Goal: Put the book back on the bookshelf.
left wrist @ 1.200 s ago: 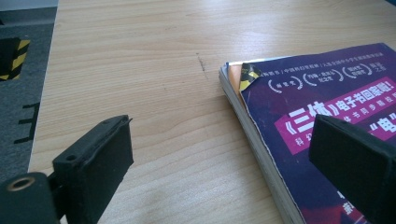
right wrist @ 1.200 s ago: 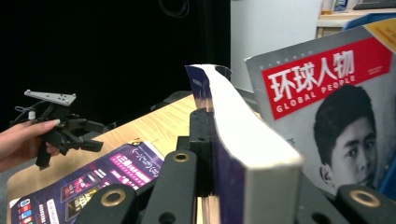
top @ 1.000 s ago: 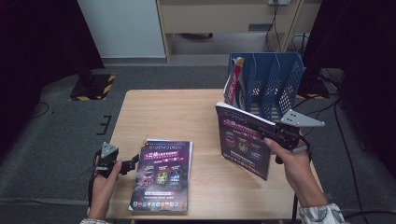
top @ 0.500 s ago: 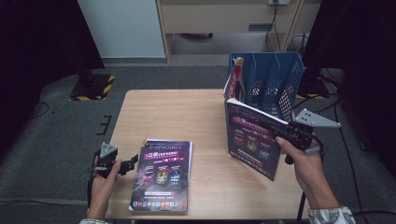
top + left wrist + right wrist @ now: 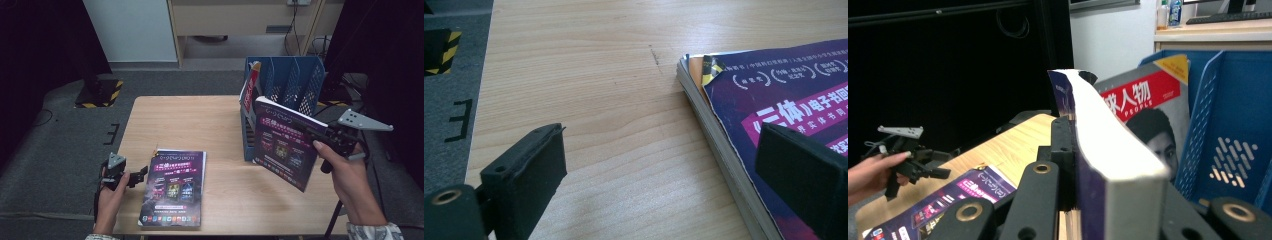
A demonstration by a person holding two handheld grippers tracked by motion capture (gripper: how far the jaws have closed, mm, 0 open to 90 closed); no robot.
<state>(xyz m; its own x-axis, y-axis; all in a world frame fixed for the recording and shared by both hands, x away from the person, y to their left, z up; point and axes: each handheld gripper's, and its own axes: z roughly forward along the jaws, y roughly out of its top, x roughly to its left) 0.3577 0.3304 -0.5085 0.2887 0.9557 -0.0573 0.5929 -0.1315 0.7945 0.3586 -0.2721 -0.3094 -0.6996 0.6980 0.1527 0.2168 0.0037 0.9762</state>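
Held book: a thick purple-covered book (image 5: 287,142) is clamped upright in the right claw (image 5: 320,135), lifted off the bench (image 5: 200,120) just in front of the blue file rack (image 5: 295,80).
Right claw: closed on the book near its upper right edge; in the right gripper view the jaws pinch the covers with the white page block (image 5: 1113,155) rising between them.
Step in hand: by my reading, filing this book into one of the rack's slots.
Rack: three or so slanted compartments; a red-titled magazine (image 5: 249,87) already leans in the leftmost one, nearest the bench's middle.
How to do it well: I would turn the book so its spine runs parallel to the dividers, raise its lower edge above the rack's front wall, then lower it into a free slot beside the magazine.
Watch for: the book is gripped at one corner, so its far end may sag or swing; slow movement should keep it from catching a divider.
Release: only once the lower edge rests on the slot floor.
Other book: a matching purple book (image 5: 172,187) lies flat near the bench's front edge.
Left claw: the left claw (image 5: 142,175) stands open and empty, low at that book's left edge, one jaw over the cover.
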